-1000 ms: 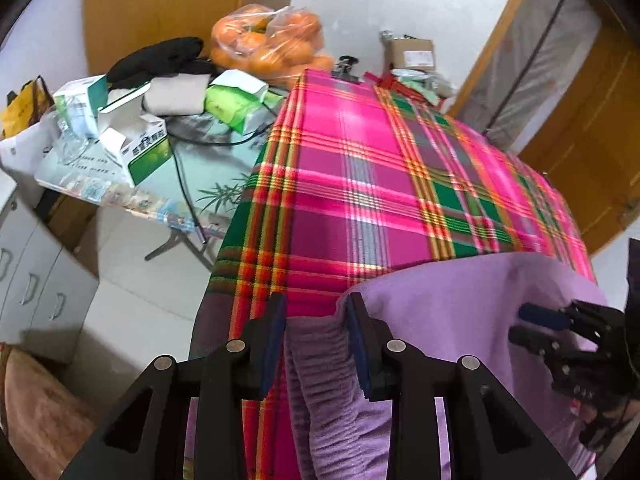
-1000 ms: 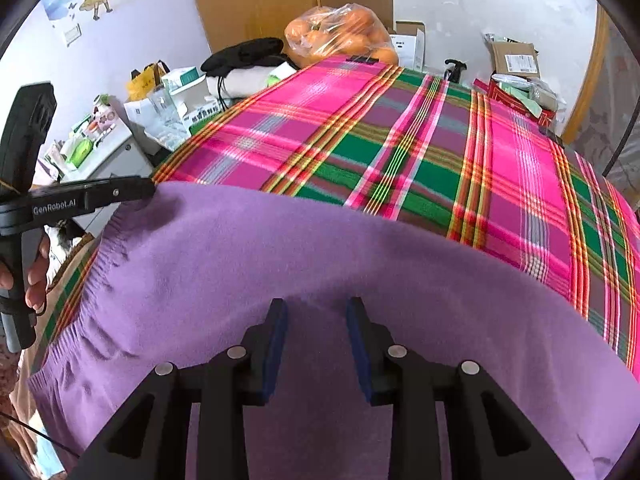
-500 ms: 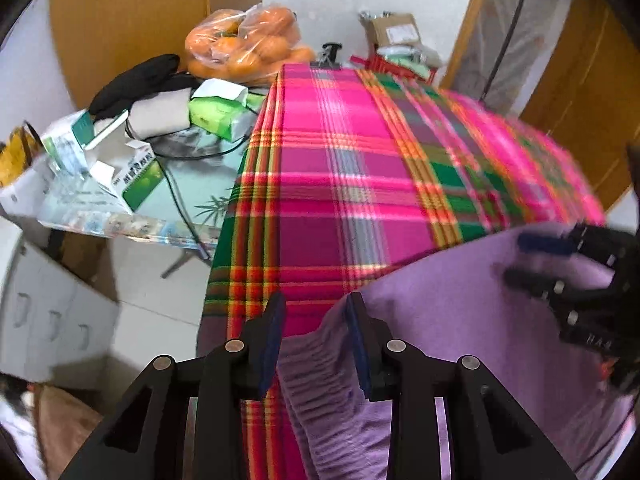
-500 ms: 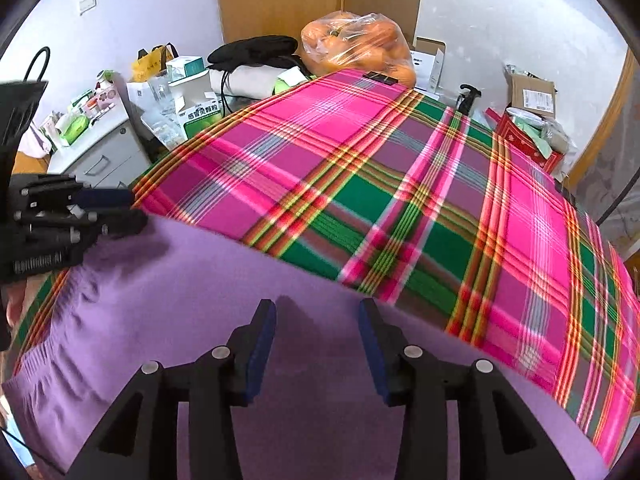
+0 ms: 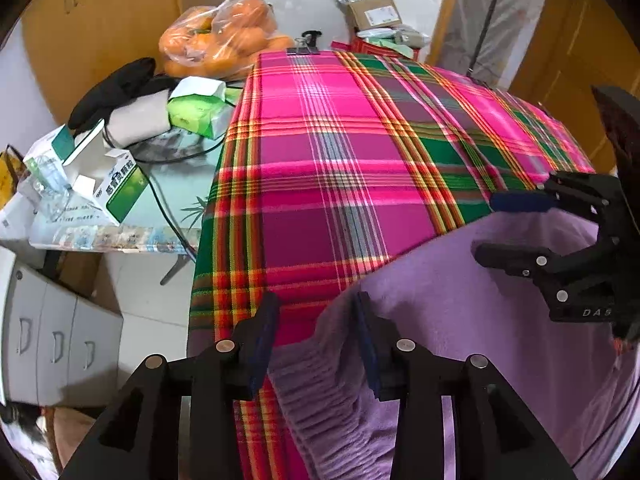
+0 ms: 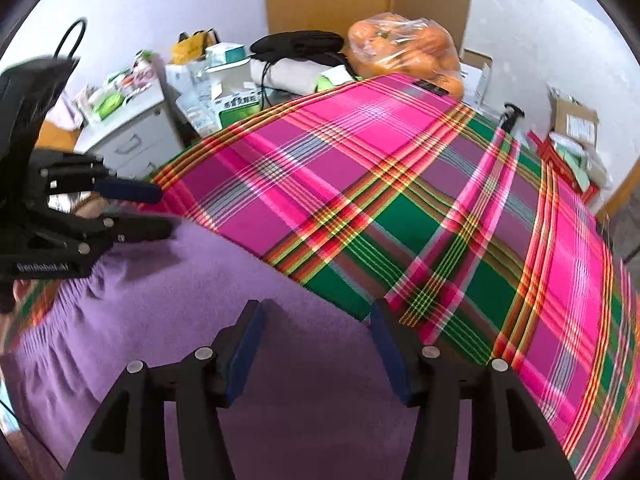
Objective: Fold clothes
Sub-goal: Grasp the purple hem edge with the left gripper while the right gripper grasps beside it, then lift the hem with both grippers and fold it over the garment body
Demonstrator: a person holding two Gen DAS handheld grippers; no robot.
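Note:
A purple knit garment (image 5: 480,340) with a ribbed hem lies flat on the near part of the table, which is covered by a pink and green plaid cloth (image 5: 340,160). My left gripper (image 5: 316,312) hovers over the garment's ribbed corner. Its jaws are opening, and the fabric lies loose between the fingers. My right gripper (image 6: 316,316) is over the garment's far edge (image 6: 240,264), jaws opening wide, nothing pinched. Each gripper shows in the other's view: the right gripper (image 5: 496,230) at the right, the left gripper (image 6: 160,210) at the left.
A bag of oranges (image 5: 224,40) sits at the far left corner of the plaid cloth (image 6: 360,180). A side table with boxes (image 5: 120,188) and white drawers (image 5: 52,336) stand to the left. Cardboard boxes (image 5: 372,12) are behind the table, near a wooden door.
Both pairs of jaws have spread apart and let go of the purple fabric. Both wrists have rolled, so the table looks turned in each view.

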